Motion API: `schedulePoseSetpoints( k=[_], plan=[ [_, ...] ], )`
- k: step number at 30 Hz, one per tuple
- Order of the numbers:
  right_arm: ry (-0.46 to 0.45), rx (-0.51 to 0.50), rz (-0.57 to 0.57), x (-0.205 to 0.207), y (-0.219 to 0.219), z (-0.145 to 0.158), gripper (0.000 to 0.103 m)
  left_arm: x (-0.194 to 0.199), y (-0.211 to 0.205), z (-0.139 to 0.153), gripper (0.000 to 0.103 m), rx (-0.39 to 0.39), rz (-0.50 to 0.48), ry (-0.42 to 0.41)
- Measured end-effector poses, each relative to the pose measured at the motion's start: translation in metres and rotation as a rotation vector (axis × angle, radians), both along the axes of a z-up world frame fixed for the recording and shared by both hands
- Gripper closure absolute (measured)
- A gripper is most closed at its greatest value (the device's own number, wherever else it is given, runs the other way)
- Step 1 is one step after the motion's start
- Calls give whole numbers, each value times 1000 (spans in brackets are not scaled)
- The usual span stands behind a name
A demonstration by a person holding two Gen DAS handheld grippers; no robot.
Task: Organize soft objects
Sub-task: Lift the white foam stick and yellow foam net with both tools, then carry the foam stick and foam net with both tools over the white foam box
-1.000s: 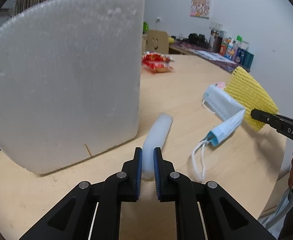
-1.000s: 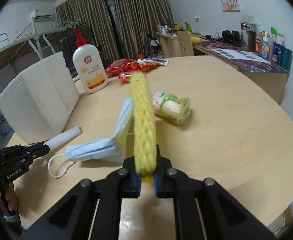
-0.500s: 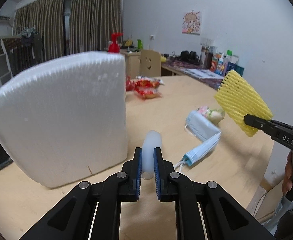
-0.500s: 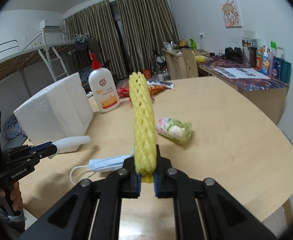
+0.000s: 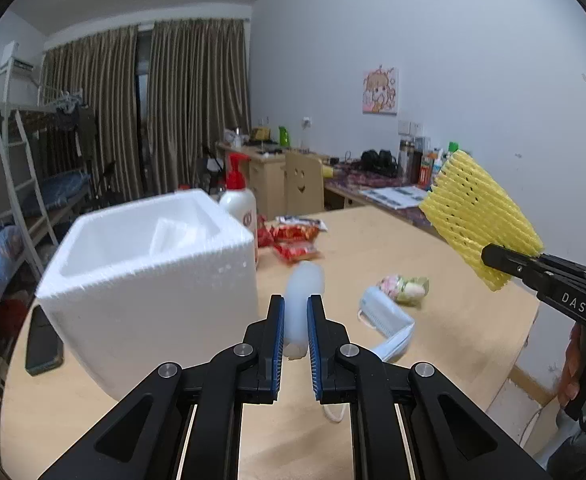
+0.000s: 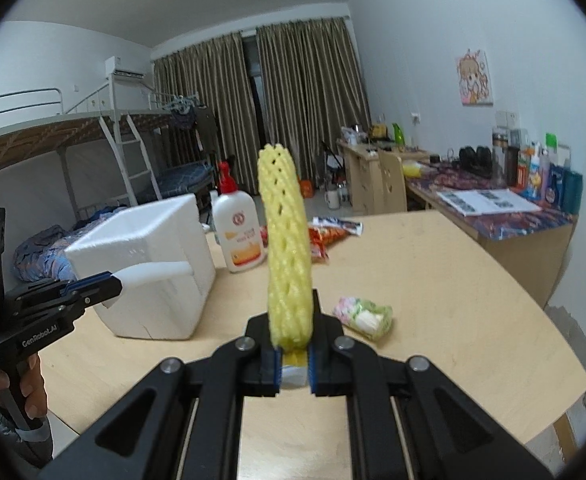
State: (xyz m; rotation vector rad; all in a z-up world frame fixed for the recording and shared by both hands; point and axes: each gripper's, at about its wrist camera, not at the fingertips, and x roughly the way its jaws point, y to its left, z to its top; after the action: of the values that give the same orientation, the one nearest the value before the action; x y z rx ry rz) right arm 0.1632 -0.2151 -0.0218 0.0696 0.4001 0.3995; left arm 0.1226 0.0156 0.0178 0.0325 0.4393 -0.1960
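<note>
On the round table (image 5: 445, 340) we find the foam box (image 5: 153, 280) at the left with the pump bottle (image 6: 239, 236) just behind it, snack packets (image 5: 297, 240) farther back, and the face mask (image 5: 387, 316) lying near the wrapped packet (image 6: 363, 316) toward the right.

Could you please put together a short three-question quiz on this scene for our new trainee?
1. True or false: the left tool is shut on a white foam strip.
2. What does the right tool hold? A) face mask B) yellow foam net C) lotion bottle
3. Fill in: the blue face mask lies on the ____.

Key:
1. True.
2. B, the yellow foam net.
3. Table, beside the white foam box, near a small wrapped packet.
</note>
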Motion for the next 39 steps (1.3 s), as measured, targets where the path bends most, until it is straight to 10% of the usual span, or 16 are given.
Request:
schedulePoseSetpoints(
  k=[39],
  plan=[
    [-222,37,263,-36,59,49,91,-106,37,72,91,59,250,-259]
  ],
)
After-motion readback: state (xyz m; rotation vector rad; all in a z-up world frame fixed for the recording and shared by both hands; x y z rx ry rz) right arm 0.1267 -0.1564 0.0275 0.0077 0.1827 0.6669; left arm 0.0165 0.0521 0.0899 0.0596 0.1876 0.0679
